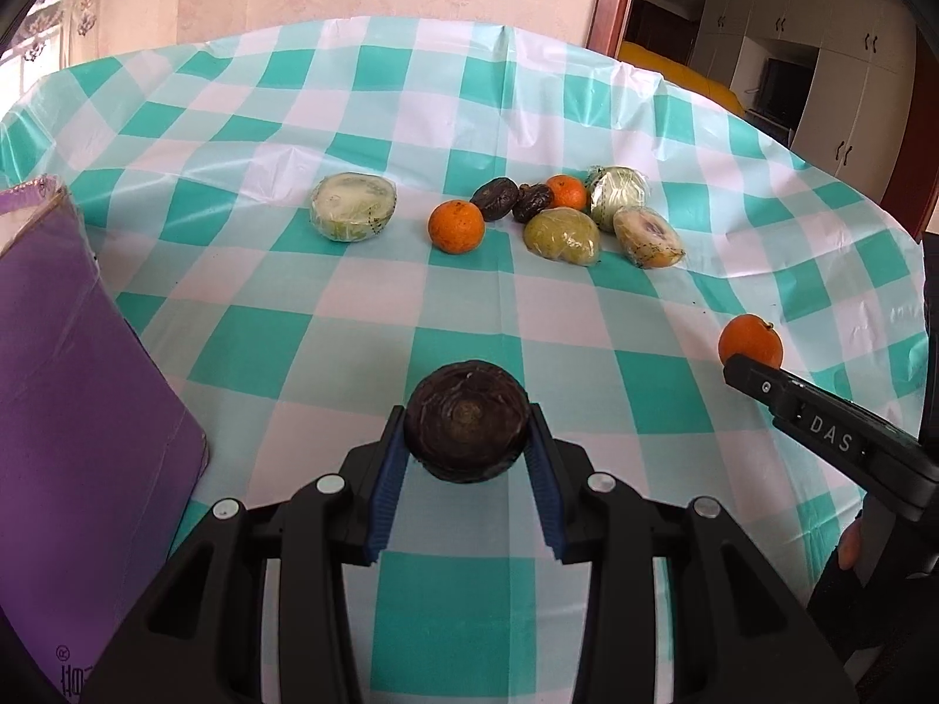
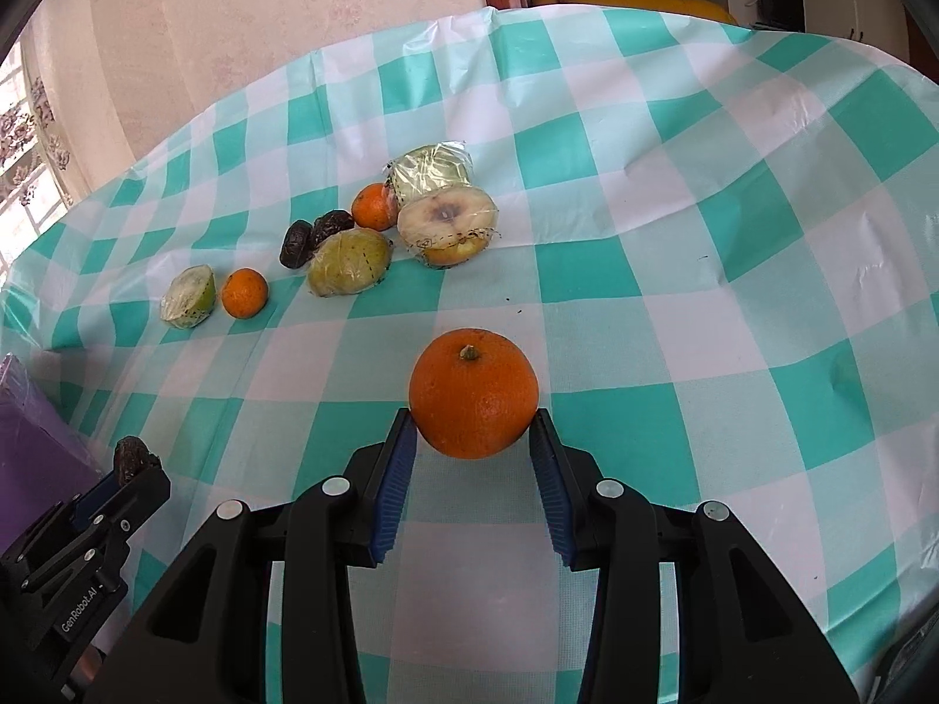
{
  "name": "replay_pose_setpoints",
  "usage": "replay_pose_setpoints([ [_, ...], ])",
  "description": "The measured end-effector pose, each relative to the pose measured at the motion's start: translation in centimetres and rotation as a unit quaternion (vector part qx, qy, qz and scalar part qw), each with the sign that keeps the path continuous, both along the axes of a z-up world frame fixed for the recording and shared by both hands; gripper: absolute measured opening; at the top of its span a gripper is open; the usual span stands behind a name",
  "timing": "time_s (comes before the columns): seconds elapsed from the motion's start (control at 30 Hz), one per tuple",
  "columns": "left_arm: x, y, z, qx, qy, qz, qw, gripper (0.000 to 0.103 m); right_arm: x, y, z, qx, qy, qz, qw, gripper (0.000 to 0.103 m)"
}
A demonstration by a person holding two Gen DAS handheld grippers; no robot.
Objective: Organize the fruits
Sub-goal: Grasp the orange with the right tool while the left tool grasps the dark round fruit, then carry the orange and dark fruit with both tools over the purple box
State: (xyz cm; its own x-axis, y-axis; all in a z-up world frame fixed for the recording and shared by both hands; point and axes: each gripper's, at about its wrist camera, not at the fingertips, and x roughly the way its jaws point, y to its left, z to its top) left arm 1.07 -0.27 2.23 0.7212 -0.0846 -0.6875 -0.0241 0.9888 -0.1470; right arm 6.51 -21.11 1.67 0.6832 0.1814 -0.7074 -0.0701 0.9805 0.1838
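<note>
I have two fruits in hand at once. My left gripper is closed onto a dark, wrinkled fruit, its blue pads pressed to either side, near the front edge of the counter. My right gripper is clamped on an orange, stem up, toward the counter's front right; whether either fruit is lifted clear of the cloth I cannot tell.

The purple box stands at the front left edge, just beside my left gripper. I take it for the place the fruit belongs, though its inside is hidden from both views, so I cannot say what it already holds.

By my reckoning the job is early to midway. Much is left lying in the middle of the counter: a wrapped half fruit alone to the left, a small orange beside it, then a tight cluster of two dark fruits, another small orange, a wrapped green fruit and two more wrapped halves, touching or nearly so. That cluster will need picking apart one piece at a time.
</note>
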Motion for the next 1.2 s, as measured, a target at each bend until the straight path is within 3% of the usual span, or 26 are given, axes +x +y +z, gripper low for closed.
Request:
replay_pose_setpoints([
  [0.37, -5.7, 1.8, -0.2, -0.021, 0.000, 0.003, 0.9998, 0.039, -6.4, 1.1, 0.2, 0.028, -0.004, 0.022, 0.999, 0.040],
  [0.57, -8.5, 1.6, 0.3, 0.025, -0.015, -0.003, 0.9996, 0.039, -9.3, 1.8, 0.3, 0.021, -0.012, 0.038, 0.999, 0.040],
  [0.73, -11.7, 1.6, 3.0, 0.063, -0.049, -0.001, 0.9968, 0.039, -10.9, 2.7, 0.9, 0.025, -0.021, 0.047, 0.998, 0.040],
  [0.9, -15.0, 2.3, 7.2, 0.093, -0.092, 0.007, 0.9914, 0.040, -12.6, 4.6, 3.9, 0.031, -0.058, 0.069, 0.995, 0.040],
  [0.97, -16.1, 3.2, 8.5, 0.097, -0.099, 0.017, 0.9901, 0.040, -13.6, 5.9, 5.7, 0.025, -0.083, 0.089, 0.992, 0.031],
  [1.1, -18.4, 5.6, 10.6, 0.108, -0.122, 0.044, 0.9856, 0.040, -15.6, 8.9, 8.9, 0.009, -0.130, 0.133, 0.983, 0.031],
  [1.2, -19.2, 7.3, 11.5, 0.109, -0.127, 0.056, 0.9843, 0.040, -15.9, 11.2, 9.6, -0.027, -0.143, 0.144, 0.979, 0.031],
])
